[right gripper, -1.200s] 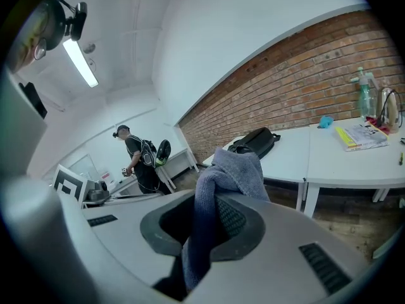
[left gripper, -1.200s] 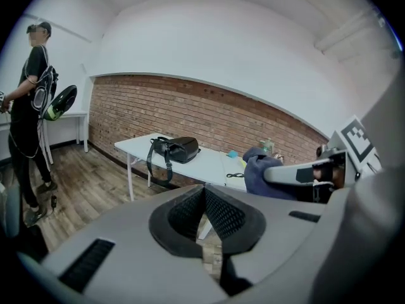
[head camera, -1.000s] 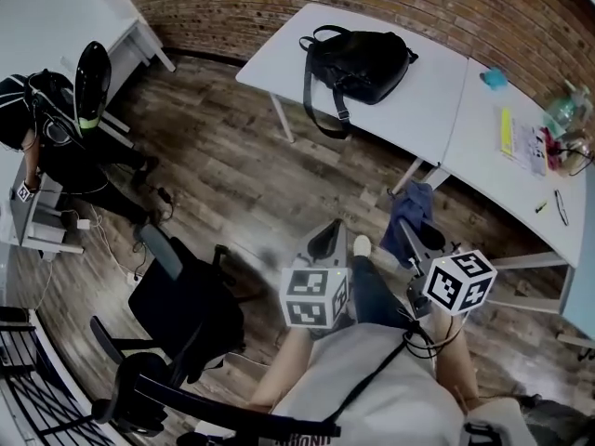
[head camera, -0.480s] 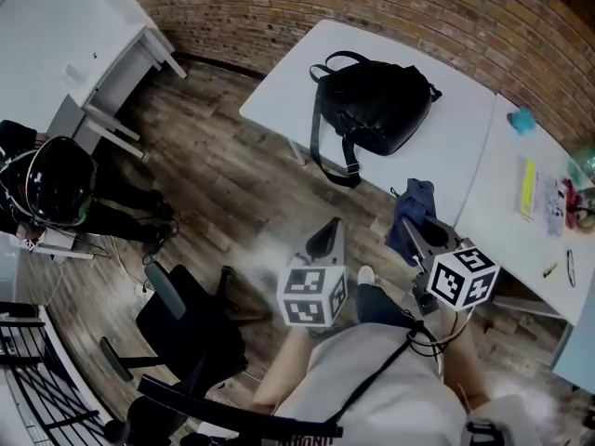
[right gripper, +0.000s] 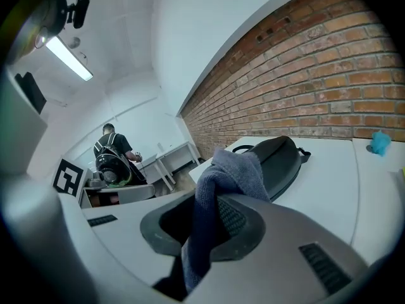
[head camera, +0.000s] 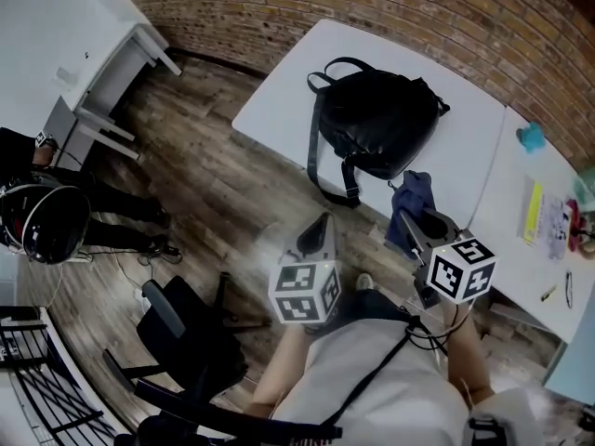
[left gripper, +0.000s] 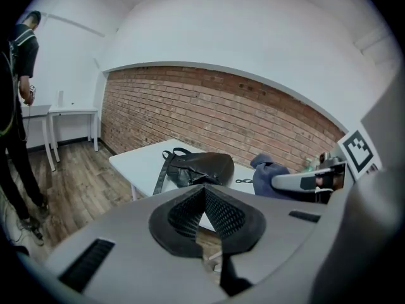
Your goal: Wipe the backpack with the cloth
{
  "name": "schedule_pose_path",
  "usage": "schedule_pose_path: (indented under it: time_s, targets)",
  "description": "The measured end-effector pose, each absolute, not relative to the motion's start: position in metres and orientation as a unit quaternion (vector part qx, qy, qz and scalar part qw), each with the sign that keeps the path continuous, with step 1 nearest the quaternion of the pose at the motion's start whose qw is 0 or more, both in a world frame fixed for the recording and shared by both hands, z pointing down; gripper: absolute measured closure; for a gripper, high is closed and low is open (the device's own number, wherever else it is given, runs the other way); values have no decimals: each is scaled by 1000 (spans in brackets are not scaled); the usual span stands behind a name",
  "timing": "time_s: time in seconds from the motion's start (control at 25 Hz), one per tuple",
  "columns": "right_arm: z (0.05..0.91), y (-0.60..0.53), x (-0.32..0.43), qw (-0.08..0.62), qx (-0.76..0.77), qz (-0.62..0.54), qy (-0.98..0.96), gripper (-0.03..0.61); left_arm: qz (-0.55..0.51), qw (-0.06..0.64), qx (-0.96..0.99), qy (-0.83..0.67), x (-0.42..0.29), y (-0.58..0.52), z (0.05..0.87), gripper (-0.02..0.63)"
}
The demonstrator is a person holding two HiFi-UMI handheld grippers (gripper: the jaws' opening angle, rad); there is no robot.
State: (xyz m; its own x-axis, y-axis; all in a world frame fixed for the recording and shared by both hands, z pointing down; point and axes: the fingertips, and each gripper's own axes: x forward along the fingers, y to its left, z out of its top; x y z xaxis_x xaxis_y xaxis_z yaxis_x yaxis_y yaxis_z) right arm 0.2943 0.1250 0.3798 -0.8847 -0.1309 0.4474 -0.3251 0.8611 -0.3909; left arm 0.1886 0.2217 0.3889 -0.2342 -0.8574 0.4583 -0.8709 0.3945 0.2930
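A black backpack (head camera: pixel 376 128) lies flat on a white table (head camera: pixel 279 100), one strap hanging over the near edge. My right gripper (head camera: pixel 416 223) is shut on a blue cloth (head camera: pixel 412 201), which hangs at the table's near edge just short of the backpack. In the right gripper view the cloth (right gripper: pixel 229 181) bunches out of the shut jaws (right gripper: pixel 218 202), and the backpack (right gripper: pixel 281 159) lies beyond it. My left gripper (head camera: pixel 320 227) stays over the floor, short of the table. Its jaws (left gripper: pixel 204 190) are shut on nothing, facing the backpack (left gripper: pixel 201 168) and the cloth (left gripper: pixel 267 177).
A second white table (head camera: pixel 521 249) adjoins on the right, with a teal object (head camera: pixel 532 137), papers (head camera: pixel 541 219) and a pen. A black office chair (head camera: pixel 186 337) stands to my left. A person (head camera: pixel 42 216) stands at the far left near a white desk (head camera: pixel 65 35). A brick wall (head camera: pixel 446 7) runs behind.
I have come closer to the table: the backpack now sits nearer and lower in view. The cloth in my right gripper has moved from over the floor to the table's edge.
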Motion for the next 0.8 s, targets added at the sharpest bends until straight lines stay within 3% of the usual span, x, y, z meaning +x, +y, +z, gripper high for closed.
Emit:
schedule_pose_path:
  time_s: [0.52, 0.8]
  targets:
    - [380, 71, 194, 159, 226, 277, -920, 531, 59, 277, 637, -717, 65, 149, 389, 609]
    - [375, 45, 192, 122, 331, 291, -889, 531, 70, 286, 693, -658, 39, 109, 398, 609]
